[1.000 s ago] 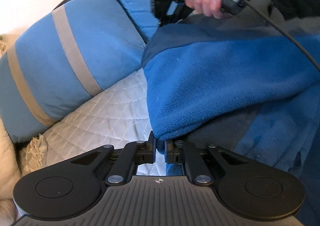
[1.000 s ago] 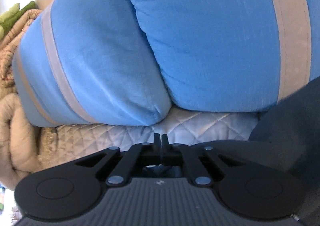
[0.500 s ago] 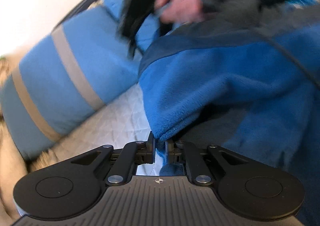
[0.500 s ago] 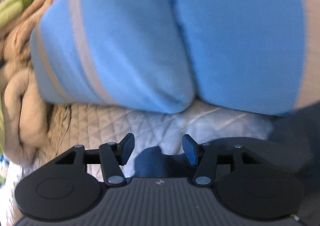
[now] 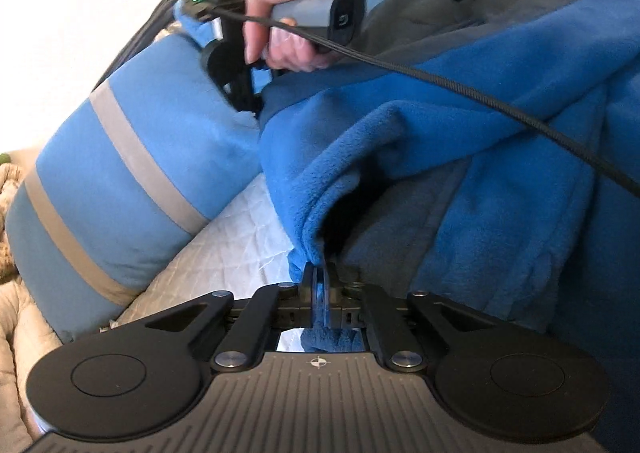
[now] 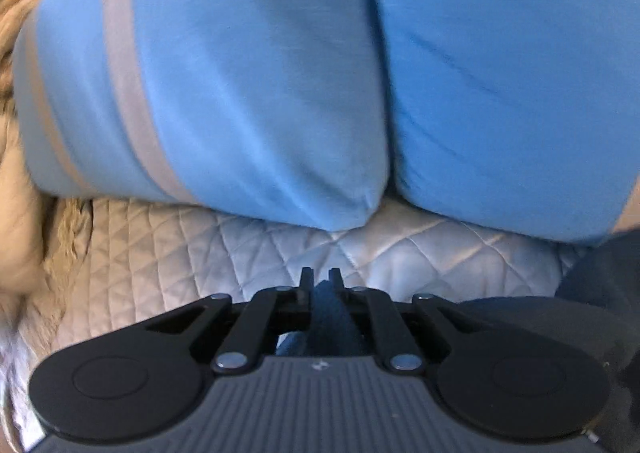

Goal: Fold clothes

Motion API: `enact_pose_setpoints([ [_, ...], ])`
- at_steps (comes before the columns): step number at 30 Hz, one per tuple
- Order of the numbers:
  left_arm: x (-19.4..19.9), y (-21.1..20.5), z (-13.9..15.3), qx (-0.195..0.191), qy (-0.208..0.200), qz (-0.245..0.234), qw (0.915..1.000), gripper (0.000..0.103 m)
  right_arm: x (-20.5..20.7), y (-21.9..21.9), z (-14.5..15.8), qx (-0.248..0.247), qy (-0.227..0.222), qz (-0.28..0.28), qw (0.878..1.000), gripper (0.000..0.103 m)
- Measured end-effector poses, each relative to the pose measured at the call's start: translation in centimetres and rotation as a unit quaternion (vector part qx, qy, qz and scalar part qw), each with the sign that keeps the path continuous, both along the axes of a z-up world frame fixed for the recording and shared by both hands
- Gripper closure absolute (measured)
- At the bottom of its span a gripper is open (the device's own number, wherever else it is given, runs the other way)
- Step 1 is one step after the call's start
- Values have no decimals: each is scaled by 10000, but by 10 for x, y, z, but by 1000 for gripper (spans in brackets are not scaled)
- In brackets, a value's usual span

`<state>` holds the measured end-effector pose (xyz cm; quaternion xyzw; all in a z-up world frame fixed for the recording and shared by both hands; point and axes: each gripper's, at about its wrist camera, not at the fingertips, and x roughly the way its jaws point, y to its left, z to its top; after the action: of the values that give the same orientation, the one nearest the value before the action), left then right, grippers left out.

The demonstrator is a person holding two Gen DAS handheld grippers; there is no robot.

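Fleece, thick and soft: blue garment drapes ahead of left tongs, clenched on its hem. Right tongs have just closed, pinching a darker edge. Limp and light; probably best gripped at corners, above the bed.

Two blue pillows with tan stripes, side by side on quilted bedspread.

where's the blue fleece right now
In the left wrist view the blue fleece fills the right side, heaped on the quilted bedspread beside the striped blue pillow, its near edge pinched in the left gripper.
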<state>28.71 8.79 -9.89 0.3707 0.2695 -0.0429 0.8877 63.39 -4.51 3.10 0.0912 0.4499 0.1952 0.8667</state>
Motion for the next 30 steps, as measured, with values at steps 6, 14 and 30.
enact_pose_setpoints([
  [6, -4, 9, 7, -40, -115, 230, 9997, 97, -9, -19, 23, -9, -499, -613, 9969, 51],
  [14, -7, 42, 31, -852, 69, 287, 9959, 73, -64, -74, 62, 325, -671, -590, 9955, 10],
  [30, 82, 65, 30, -1367, 84, 944, 9861, 50, -299, -252, 86, 126, -992, -587, 9933, 0],
])
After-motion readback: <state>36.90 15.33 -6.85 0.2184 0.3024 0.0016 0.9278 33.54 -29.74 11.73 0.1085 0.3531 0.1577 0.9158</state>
